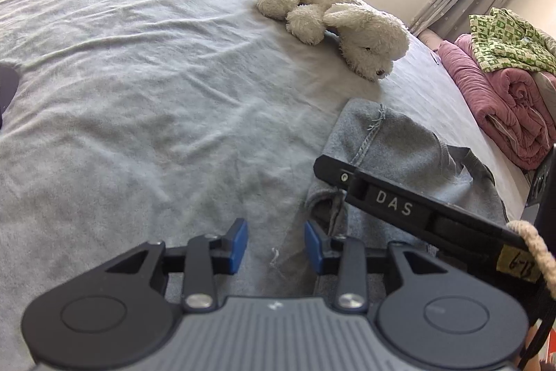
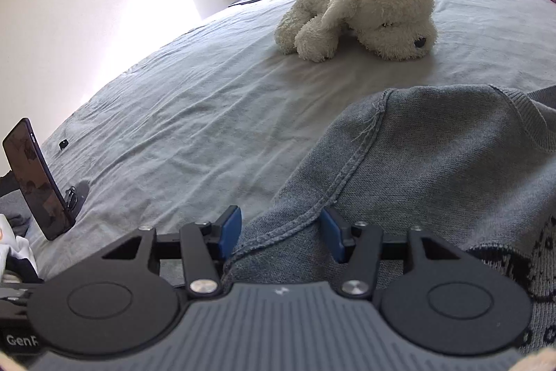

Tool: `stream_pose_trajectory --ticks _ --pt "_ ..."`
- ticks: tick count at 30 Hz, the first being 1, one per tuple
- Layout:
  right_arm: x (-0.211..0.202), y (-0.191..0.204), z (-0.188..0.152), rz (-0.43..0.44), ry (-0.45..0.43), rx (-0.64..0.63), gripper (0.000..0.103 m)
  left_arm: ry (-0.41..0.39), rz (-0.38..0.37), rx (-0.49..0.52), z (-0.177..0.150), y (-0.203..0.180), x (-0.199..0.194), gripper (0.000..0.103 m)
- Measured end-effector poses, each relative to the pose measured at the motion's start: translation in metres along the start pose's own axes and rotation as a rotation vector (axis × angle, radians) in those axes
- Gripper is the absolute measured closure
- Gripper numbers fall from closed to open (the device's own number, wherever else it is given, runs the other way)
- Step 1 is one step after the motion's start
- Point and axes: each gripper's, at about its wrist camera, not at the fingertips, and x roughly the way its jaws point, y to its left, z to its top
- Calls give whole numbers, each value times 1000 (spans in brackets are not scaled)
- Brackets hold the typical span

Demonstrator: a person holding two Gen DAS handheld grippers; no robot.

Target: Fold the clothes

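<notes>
A grey knit sweater (image 2: 434, 162) with a dark pattern at its lower right lies on the grey bed sheet (image 2: 208, 113). In the left wrist view the sweater (image 1: 392, 141) lies at the right, partly under the right gripper's black body (image 1: 399, 197). My right gripper (image 2: 281, 235) is open, its blue pads on either side of the sweater's stitched seam edge. My left gripper (image 1: 276, 246) is open and empty, low over the sheet (image 1: 139, 93) just left of the sweater's edge.
A white plush dog (image 1: 333, 19) lies on the bed beyond the sweater; it shows in the right wrist view too (image 2: 361, 13). Folded pink bedding (image 1: 500, 99) with a green patterned cloth (image 1: 507, 40) sits at the right. A phone on a stand (image 2: 34, 179) stands at the left.
</notes>
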Motion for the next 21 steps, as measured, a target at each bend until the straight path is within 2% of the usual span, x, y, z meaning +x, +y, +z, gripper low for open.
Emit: stream_pose_trajectory --ticks 1,2,5,9,12,14,16,21 --pt "0 2 -3 -37 -7 -42 85 -5 5 13 -1 -1 1 65" --pt "1 2 -5 -70 -13 -83 95 -10 8 24 -2 -3 1 65" --pt "-6 -13 -6 -56 -31 -17 98 -25 7 53 -4 -4 1 65" --pt "-24 -70 -13 133 -83 327 98 -35 -8 69 -5 -2 2 65" --pt "-32 -118 -27 248 -69 527 98 -36 -25 82 -5 -1 3 64" --pt "-36 -135 -27 277 -49 560 99 -32 -41 78 -5 -1 3 63" --pt "-42 -140 -23 257 -36 515 98 -25 -81 58 -3 0 6 62" --pt "-46 -142 -22 199 0 450 101 -7 -197 -30 9 -9 32 47"
